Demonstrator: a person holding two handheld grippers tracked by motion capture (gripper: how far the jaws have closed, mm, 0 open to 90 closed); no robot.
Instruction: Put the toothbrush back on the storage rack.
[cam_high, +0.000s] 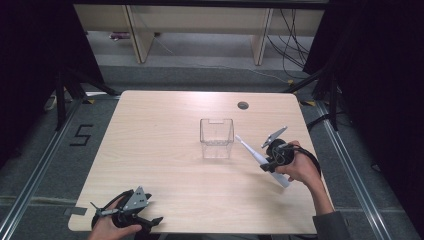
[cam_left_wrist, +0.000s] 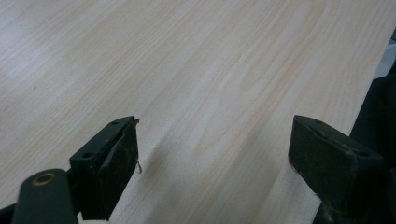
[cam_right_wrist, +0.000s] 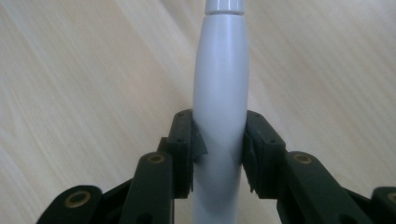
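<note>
In the right gripper view the right tongs at the bottom of the frame are clamped on the smooth white electric toothbrush, which in the high view sits right of centre, its head just beside the clear container. That rounded handle could slip or swivel in the grip, and the head could knock the light container over. The left tongs rest apart at the lower left of the bench, holding nothing.
</note>
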